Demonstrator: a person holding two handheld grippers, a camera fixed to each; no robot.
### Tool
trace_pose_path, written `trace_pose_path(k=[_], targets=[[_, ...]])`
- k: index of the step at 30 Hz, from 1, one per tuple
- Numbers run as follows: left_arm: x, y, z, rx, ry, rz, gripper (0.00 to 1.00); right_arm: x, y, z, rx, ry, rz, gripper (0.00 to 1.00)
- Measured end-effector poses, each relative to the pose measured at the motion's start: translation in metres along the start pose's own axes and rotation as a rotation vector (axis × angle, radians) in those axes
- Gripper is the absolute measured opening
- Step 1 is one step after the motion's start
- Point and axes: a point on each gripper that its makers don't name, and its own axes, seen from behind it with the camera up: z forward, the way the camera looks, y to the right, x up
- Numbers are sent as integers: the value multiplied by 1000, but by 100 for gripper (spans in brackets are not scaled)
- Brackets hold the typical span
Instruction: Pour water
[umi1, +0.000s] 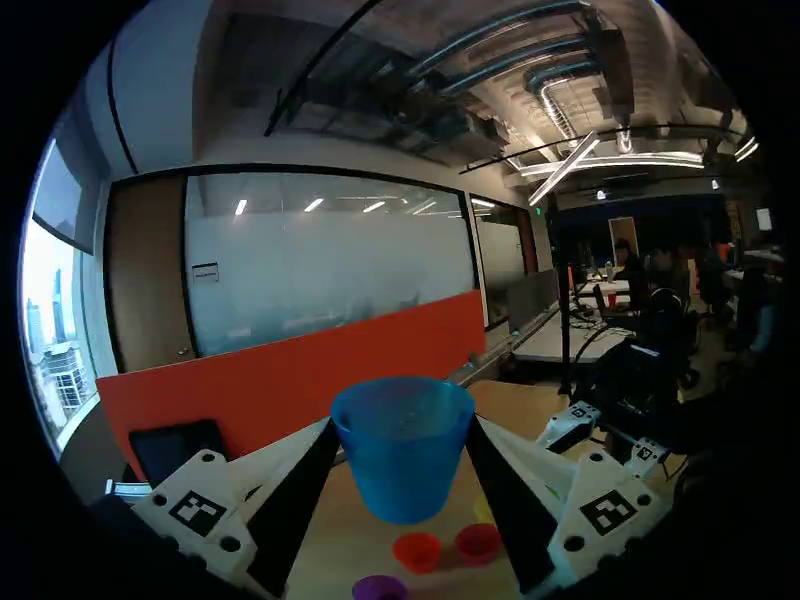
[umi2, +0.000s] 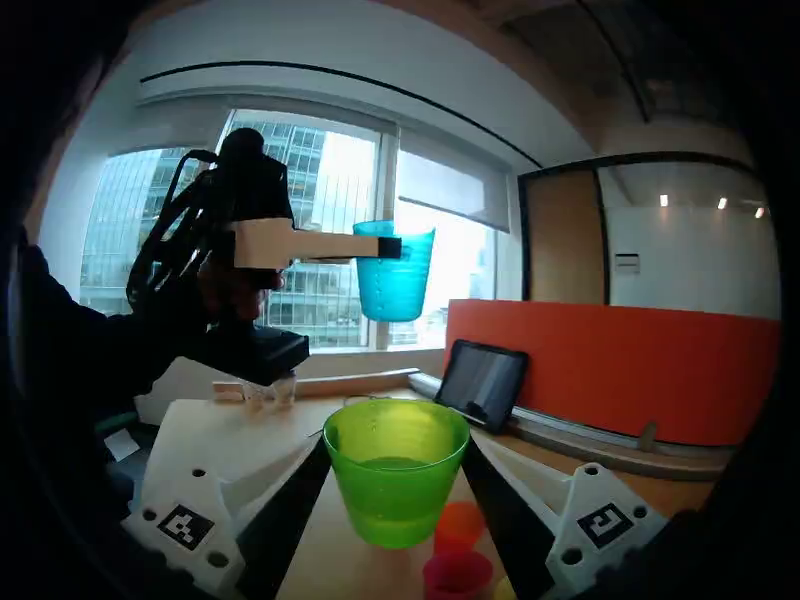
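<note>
Here, the left gripper (umi1: 402, 428) clamps the blue cup (umi1: 402, 465) at lower centre of the left gripper view. In the right gripper view, that cup hangs at upper centre-left, while the right gripper (umi2: 397, 445) pinches the green cup (umi2: 397, 505), holding water (umi2: 395, 464), at lower centre.

Big cups: 2, i.e. 1 blue cup (umi1: 402, 455) + 1 green cup (umi2: 396, 490). Grippers: 2, i.e. left gripper (umi1: 402, 425) & right gripper (umi2: 396, 445). Mini cups in left gripper view: 3 clear, i.e. orange mini cup (umi1: 416, 550), red mini cup (umi1: 477, 542), purple mini cup (umi1: 379, 588); yellow bit (umi1: 483, 510) behind them, poss. a 4th, can't tell. Tablet (umi2: 484, 383): 1. Orange divider panel (umi2: 620, 370): 1.
</note>
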Motion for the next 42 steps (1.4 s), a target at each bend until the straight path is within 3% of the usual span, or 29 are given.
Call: trace_pose_path(k=[21, 42], targets=[[-94, -3, -16, 20, -98, -39, 87, -26, 32, -33, -62, -106, 39, 90], [-160, 18, -29, -3, -200, -60, 87, -53, 36, -58, -63, -197, 47, 90]])
